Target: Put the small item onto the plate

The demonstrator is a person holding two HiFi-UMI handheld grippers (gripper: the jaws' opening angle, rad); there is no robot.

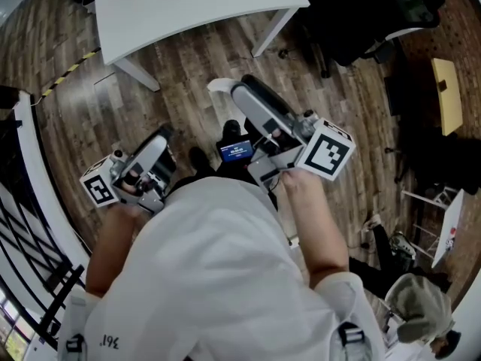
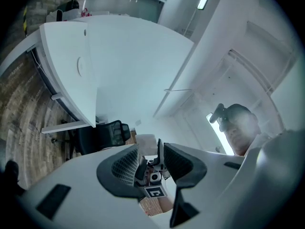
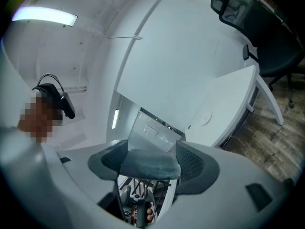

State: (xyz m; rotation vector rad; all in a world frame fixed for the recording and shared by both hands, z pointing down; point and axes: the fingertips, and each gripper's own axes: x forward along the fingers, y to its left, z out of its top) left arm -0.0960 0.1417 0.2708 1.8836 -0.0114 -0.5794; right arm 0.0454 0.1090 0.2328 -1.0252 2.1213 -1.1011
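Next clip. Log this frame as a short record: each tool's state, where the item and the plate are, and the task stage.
left tool: jaws a little apart, nothing between them
right tool: shut on a grey item that spans its jaws
plate: faint pale disc on the white table, away from both tools
person: standing on the wooden floor, both tools raised in front of the chest
stage: item in hand, not yet on the plate
nearby: black office chair by the table
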